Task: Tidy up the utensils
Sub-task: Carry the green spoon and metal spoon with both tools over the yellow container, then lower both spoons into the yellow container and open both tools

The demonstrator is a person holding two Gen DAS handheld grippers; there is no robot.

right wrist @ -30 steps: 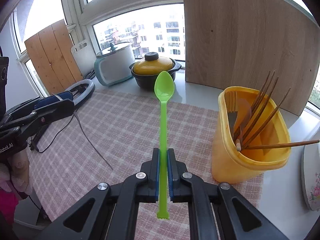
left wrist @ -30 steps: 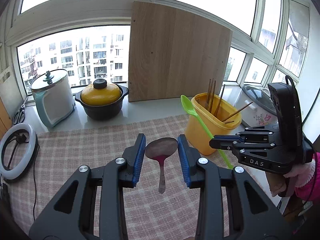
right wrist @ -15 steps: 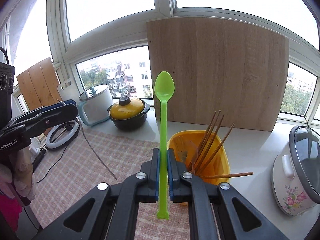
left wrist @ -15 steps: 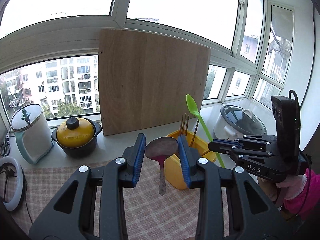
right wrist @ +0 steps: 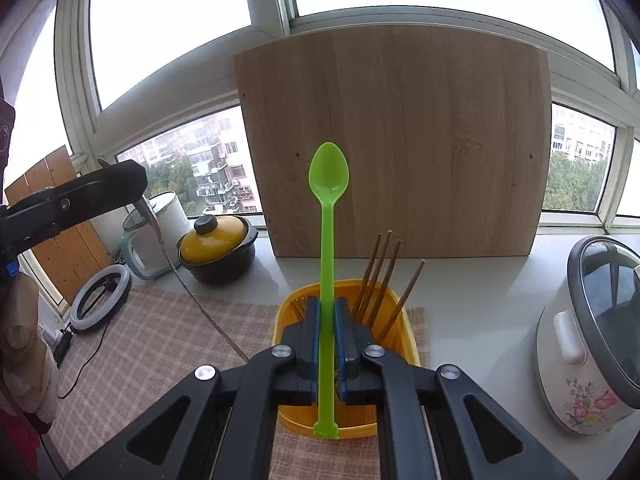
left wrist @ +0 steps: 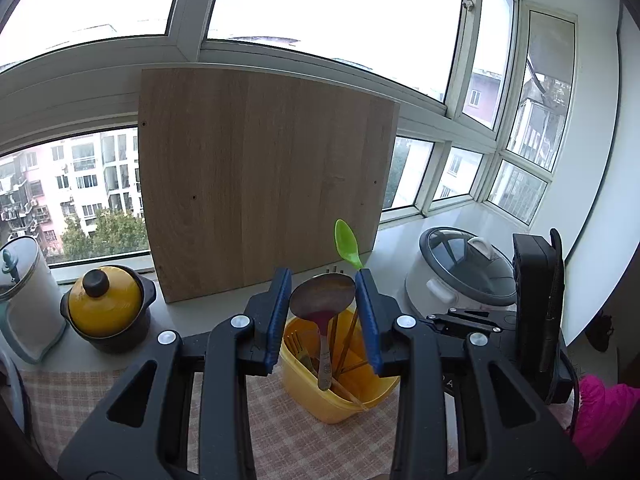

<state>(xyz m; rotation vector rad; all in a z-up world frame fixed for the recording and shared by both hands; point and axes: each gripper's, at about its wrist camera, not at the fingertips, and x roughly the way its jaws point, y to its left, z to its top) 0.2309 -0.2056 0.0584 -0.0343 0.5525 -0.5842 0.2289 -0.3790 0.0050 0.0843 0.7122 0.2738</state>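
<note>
Left gripper [left wrist: 323, 316]: blue-padded jaws pressed against either edge of the bowl of a metal spoon with a reddish neck [left wrist: 322, 297], low centre of the left wrist view; the spoon hangs bowl-up, handle pointing down.
Metal spoon's handle: its tip lies within the mouth of the yellow plastic utensil holder [left wrist: 340, 400]; whether it touches anything inside cannot be told.
Right gripper [right wrist: 327, 344]: blue pads clamped on the stem of a long bright-green plastic spoon [right wrist: 328, 240], bottom centre of the right wrist view; the spoon stands upright, bowl at the top and handle end below the pads.
Green spoon in the left wrist view: only its bowl shows, just above the right pad of the left gripper.
Yellow holder contents: brown wooden chopsticks [right wrist: 382, 280] leaning right, plus a fork [left wrist: 301, 346] near its left wall.
Holder's place: on a beige checked cloth [right wrist: 160, 344], lower centre in both views, directly behind both grippers.
Light wooden board [right wrist: 392, 140]: upright against the window, centre of frame, behind the holder.
Black pot with a yellow lid [right wrist: 218, 250]: left of the board, on the grey sill.
White kettle with a glass lid [left wrist: 24, 300]: far left edge of the left wrist view.
White rice cooker with a floral print [right wrist: 592, 332]: right edge of the right wrist view.
White ring light [right wrist: 100, 298]: left side, lying on the cloth.
</note>
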